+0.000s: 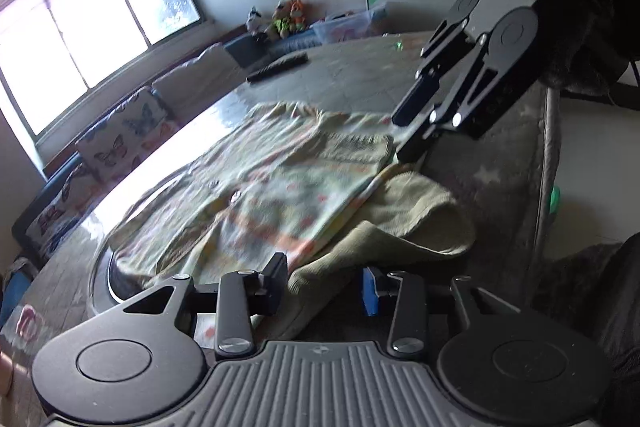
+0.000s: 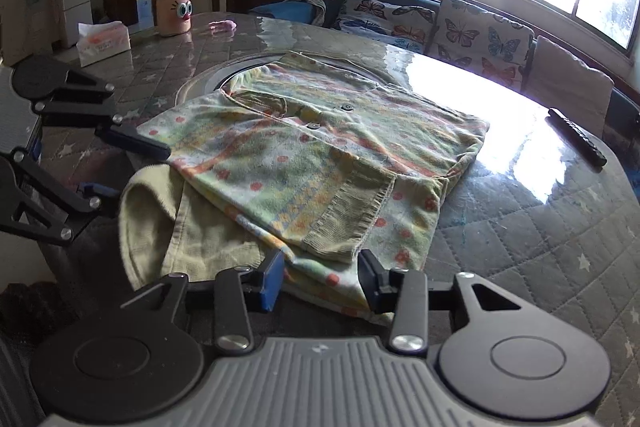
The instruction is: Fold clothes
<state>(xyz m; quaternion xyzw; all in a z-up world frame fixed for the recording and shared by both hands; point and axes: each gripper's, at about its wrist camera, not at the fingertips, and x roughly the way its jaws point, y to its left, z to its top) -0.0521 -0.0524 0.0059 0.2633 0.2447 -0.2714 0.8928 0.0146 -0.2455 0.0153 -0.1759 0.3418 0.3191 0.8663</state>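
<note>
Patterned shirt (image 2: pixel 320 155) lies partly folded on the quilted table (image 2: pixel 540 235), its near hem between the spread jaws of the right gripper (image 2: pixel 320 281), while the left gripper (image 1: pixel 326 285), jaws also spread, straddles a plain green sleeve (image 1: pixel 400 223).

Garment (image 2: pixel 304 163) lies on table (image 2: pixel 520 227); remote (image 2: pixel 576 137) right; bottle (image 2: pixel 173 5) behind.

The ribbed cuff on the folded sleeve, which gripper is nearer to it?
Right. The right gripper sits just before the ribbed cuff; the left gripper is off at the garment's far side.
</note>
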